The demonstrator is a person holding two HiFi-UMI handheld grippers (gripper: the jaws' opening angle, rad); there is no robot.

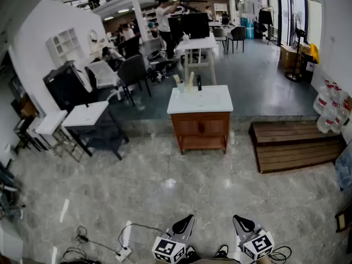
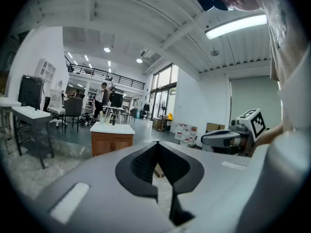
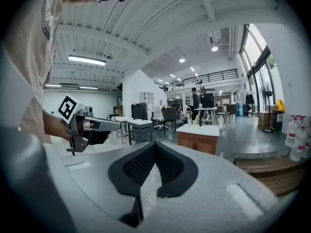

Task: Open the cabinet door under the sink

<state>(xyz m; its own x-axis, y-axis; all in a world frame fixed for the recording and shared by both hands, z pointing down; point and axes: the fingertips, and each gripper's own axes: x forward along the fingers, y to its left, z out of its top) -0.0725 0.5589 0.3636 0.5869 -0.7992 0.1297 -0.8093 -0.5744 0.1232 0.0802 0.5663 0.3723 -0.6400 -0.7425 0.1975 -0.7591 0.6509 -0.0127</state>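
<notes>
Under the sink (image 1: pixel 212 102), cabinet door (image 1: pixel 201 127): closed, at twelve o'clock, well apart from both grippers.
Left gripper (image 1: pixel 188 219): seven o'clock of cabinet, jaws pressed together, empty, held near level.
Right gripper (image 1: pixel 237 219): five o'clock, jaws together, empty, near level.

Wood cabinet (image 1: pixel 200 127) w/ smooth white sink top (image 1: pixel 213 104); floor (image 1: pixel 165 202) glossy grey stone-look.

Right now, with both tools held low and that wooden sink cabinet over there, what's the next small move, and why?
Probably a step forward toward the sink cabinet. Its doors look closed, and a wide stretch of floor lies between it and the left gripper and right gripper. Both are shut and empty, so neither can likely reach a door from here.
</notes>
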